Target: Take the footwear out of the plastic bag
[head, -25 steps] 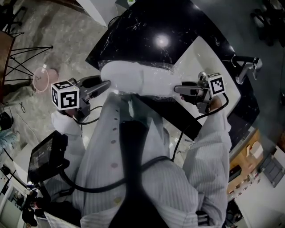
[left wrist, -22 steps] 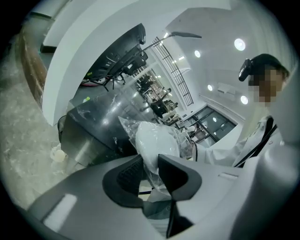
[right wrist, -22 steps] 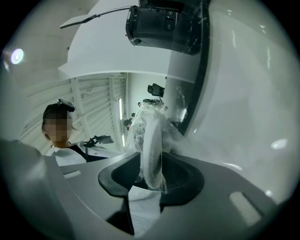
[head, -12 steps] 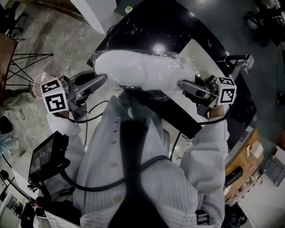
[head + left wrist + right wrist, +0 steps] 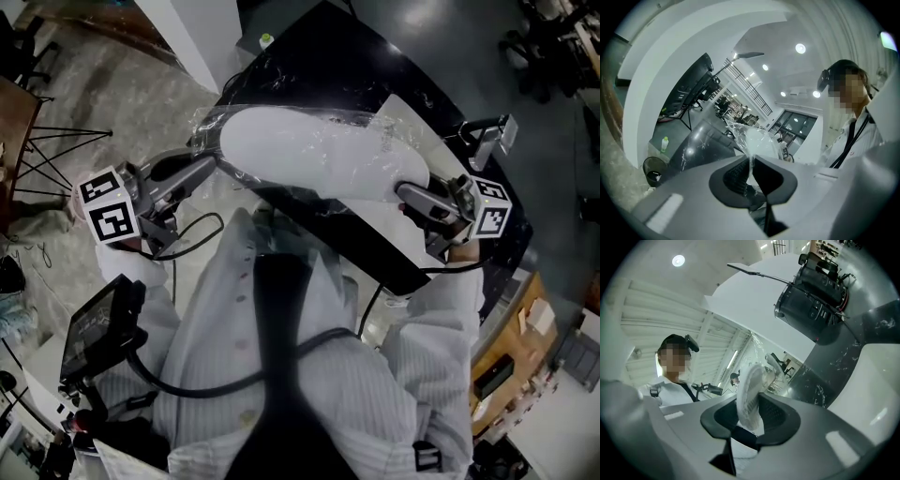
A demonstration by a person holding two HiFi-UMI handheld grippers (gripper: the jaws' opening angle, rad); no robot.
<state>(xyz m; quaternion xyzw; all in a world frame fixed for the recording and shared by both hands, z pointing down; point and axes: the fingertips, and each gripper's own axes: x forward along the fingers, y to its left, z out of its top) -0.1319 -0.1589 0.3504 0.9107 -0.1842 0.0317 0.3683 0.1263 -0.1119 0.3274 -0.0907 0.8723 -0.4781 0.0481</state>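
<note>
Now the left gripper (image 5: pixel 751 164) is closing on bag (image 5: pixel 754 140) film while the right gripper (image 5: pixel 752 411) is pinching the shoe (image 5: pixel 750 385); pulling apart is risking the film slipping or tearing.

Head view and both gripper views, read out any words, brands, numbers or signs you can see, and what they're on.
No readable text in any view.
Left marker cube: black-and-white pattern, no letters.
Right marker cube: same.
White shoe: no brand visible.
Bottle: too small to read.
</note>
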